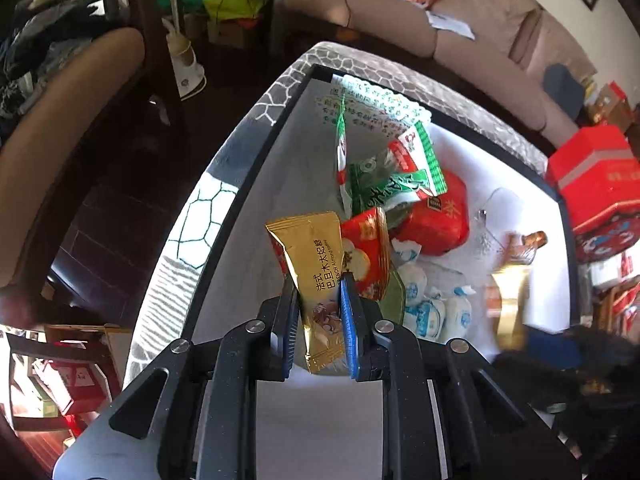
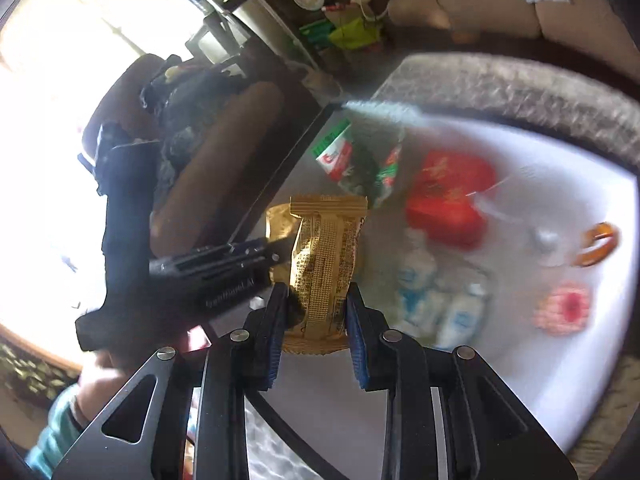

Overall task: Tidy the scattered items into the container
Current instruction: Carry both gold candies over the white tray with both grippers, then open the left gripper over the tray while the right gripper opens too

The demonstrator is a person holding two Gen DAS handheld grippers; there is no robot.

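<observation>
A white tray with a black rim [image 1: 240,200] holds several snack packets: green-and-red ones [image 1: 384,184], a red one [image 1: 440,220] and white-and-blue candies [image 1: 432,312]. My left gripper [image 1: 319,284] hangs over the tray's near left part, shut on a gold toffee packet [image 1: 316,248] that stands upright between its pads. My right gripper [image 2: 317,290] is shut on a brown-gold ribbed packet [image 2: 324,248] above the same tray [image 2: 280,172]. In the right wrist view the left gripper [image 2: 276,256] comes in from the left, just beyond the right one's packet.
The tray rests on a grey patterned cloth [image 1: 200,220]. Red boxes [image 1: 596,176] stand at its right, a beige sofa [image 1: 400,28] behind, a wooden chair [image 1: 72,120] at the left. A pink item [image 2: 564,308] and a brown ring-shaped thing [image 2: 598,244] lie in the tray's right part.
</observation>
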